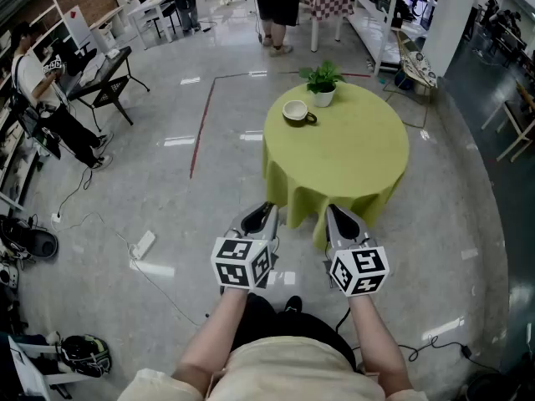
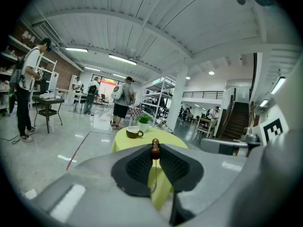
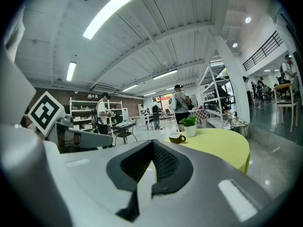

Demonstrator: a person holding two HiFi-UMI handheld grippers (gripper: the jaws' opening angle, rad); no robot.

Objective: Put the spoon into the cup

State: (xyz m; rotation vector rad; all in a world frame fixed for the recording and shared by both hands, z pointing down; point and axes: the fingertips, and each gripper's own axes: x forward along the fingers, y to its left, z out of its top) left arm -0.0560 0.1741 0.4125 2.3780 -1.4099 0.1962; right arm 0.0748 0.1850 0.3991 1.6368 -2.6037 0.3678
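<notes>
Person is standing on the near side of the round table (image 1: 359,161), which has a yellow-green cloth, and is holding both grippers short of its near edge. Left gripper (image 1: 261,218) is pinching the spoon (image 2: 155,148); only its brown knobbed end is showing between the pads. Right gripper (image 1: 341,220) is carrying nothing, its jaws pressed together. Brown cup (image 1: 294,111) is sitting on the far-left part of the tabletop, well apart from the spoon. A potted plant (image 1: 322,84) is standing just to its right.
</notes>
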